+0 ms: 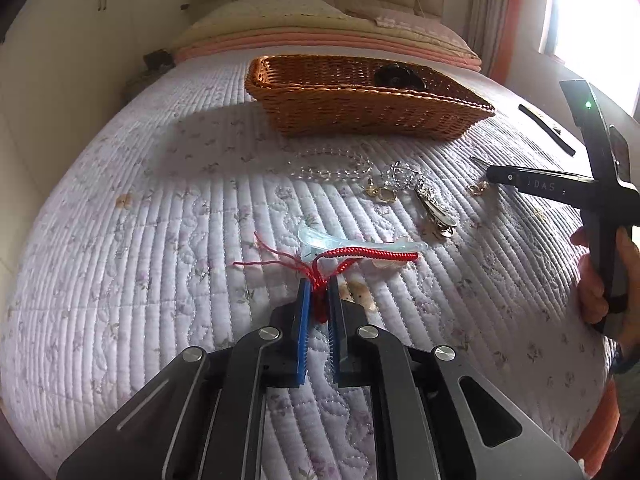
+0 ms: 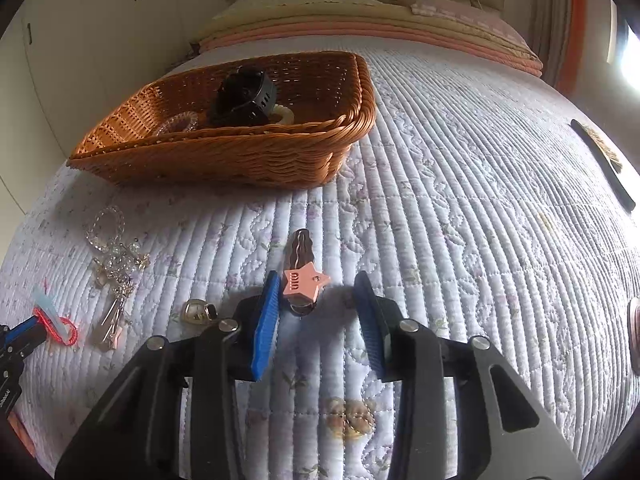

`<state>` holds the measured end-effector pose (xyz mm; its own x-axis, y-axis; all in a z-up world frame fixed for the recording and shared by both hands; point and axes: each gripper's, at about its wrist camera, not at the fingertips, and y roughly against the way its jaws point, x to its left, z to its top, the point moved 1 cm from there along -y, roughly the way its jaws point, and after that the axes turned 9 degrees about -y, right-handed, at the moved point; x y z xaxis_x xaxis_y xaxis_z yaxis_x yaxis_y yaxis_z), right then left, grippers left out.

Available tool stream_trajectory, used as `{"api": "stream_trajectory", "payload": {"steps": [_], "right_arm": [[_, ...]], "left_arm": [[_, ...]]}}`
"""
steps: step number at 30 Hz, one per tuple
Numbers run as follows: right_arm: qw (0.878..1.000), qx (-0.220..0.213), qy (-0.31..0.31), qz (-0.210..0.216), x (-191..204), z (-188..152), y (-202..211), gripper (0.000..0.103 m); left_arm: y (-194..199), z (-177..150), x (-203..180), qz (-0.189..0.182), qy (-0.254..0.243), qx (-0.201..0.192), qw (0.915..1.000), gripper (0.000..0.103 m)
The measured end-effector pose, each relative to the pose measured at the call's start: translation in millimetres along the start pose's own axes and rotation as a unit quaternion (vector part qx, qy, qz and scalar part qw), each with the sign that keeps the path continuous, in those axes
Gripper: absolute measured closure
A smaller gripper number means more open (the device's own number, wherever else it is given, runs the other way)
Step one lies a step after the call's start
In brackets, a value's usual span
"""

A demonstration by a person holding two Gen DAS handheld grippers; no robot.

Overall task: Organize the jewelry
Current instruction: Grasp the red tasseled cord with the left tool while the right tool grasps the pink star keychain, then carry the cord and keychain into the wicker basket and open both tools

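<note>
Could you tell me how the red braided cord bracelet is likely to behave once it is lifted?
The red braided cord bracelet will probably droop, since its loose tassel ends sprawl. It looks light. The left gripper pinches only its knot, so it may swing.

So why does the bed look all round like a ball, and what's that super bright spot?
Left wrist view: the fisheye lens bends the quilt into a dome, and the window glares white at top right; the basket casts a shadow leftward. Right wrist view: same bulge, dark rounded corners, glare at the right edge.

Right claw [image 2: 316, 292] gapes around a pink star hair clip [image 2: 305, 276]
</note>
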<state>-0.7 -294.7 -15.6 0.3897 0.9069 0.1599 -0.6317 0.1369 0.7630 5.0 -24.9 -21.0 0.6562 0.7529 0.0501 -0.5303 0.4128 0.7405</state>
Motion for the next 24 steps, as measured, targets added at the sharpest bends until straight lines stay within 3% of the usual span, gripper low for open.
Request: {"api": "stream_trajectory", "payload": {"steps": [7,14,24], "right_arm": [[1.0,-0.012,0.013,0.014,4,-5,9,0.083],[0.999,-0.028,0.021,0.024,9,-14,31,0.083],[0.999,-0.036,0.021,0.035,9,-24,54,0.083]], "left_arm": [[13,-6,5,-0.07,0.027,-0.023,0.9969,0.097],[39,-12,11,-0.14,0.045,-0.065,0.987,0.098],[63,-3,19,-0.16,0.065,-0.106,0.9793,0.098]]}}
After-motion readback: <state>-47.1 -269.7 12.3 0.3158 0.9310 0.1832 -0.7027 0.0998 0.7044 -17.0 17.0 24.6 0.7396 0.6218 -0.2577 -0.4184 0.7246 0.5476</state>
